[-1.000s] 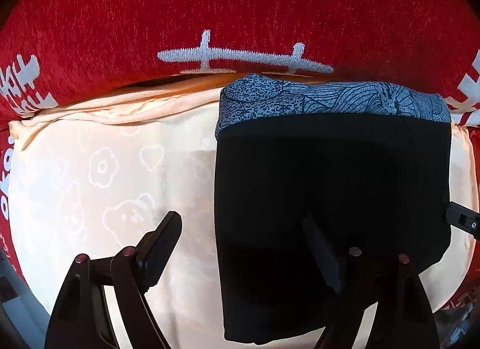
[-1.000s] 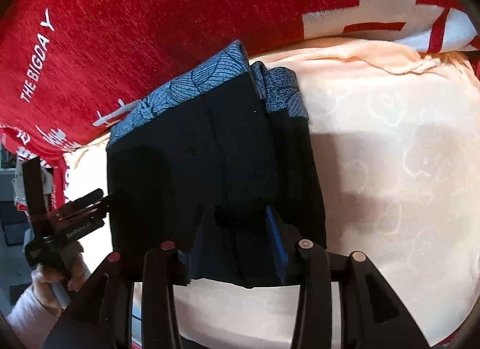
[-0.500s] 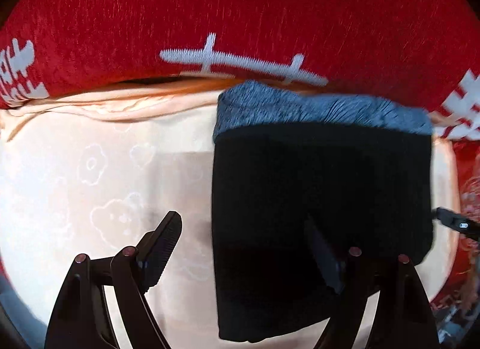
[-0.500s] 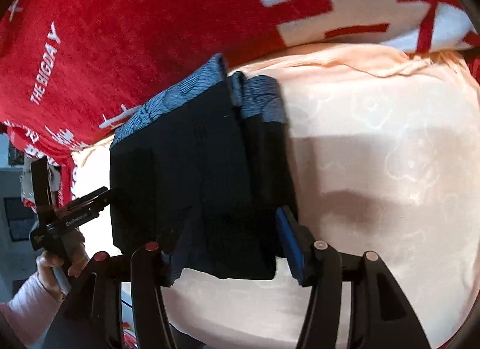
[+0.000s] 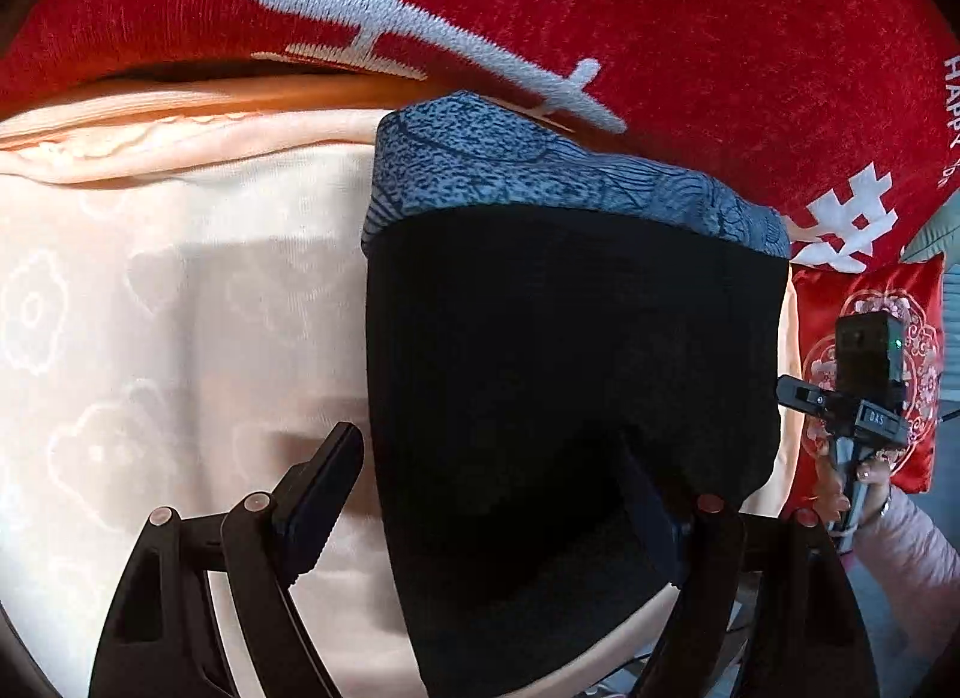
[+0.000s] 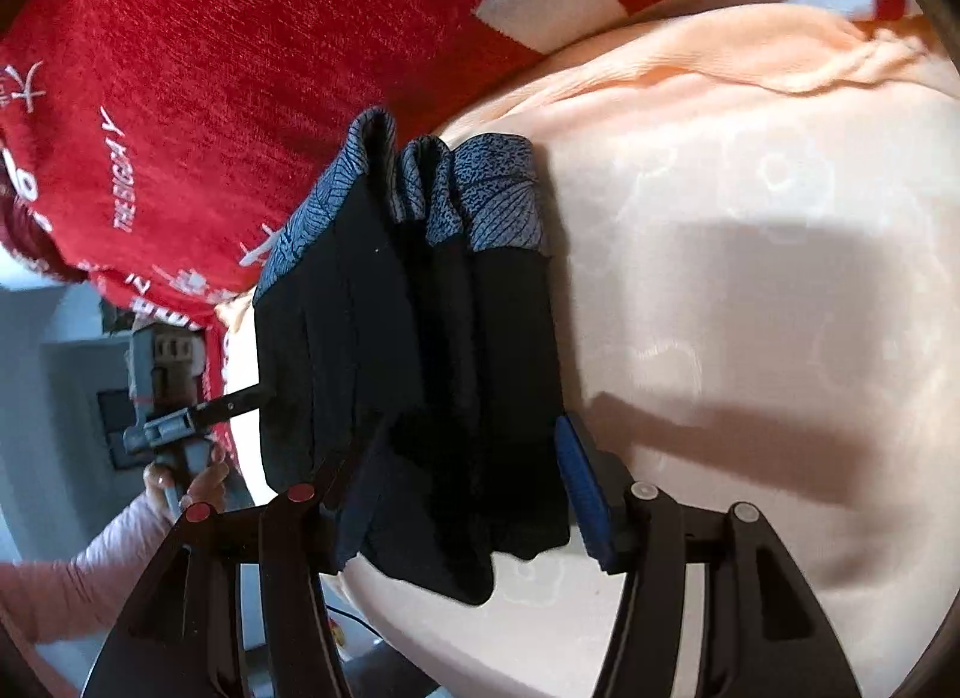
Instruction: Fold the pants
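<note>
On the peach sheet (image 5: 180,338), against a red blanket (image 5: 540,8), I saw the folded pants (image 5: 570,398) lying flat, patterned waistband away from me. My left gripper (image 5: 498,512) had fingers apart, straddling the pants' edge. My right gripper (image 6: 462,494) fingers stood apart around the near end, not pinching it.

pants (image 5: 570,374) — matt black knit | sheet (image 5: 180,308) — smooth peach cloth

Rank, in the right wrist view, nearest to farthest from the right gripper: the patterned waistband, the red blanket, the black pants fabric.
1. Black pants fabric, between the right gripper fingers.
2. Patterned waistband, at the far end of the pants.
3. Red blanket, behind, upper left.
</note>
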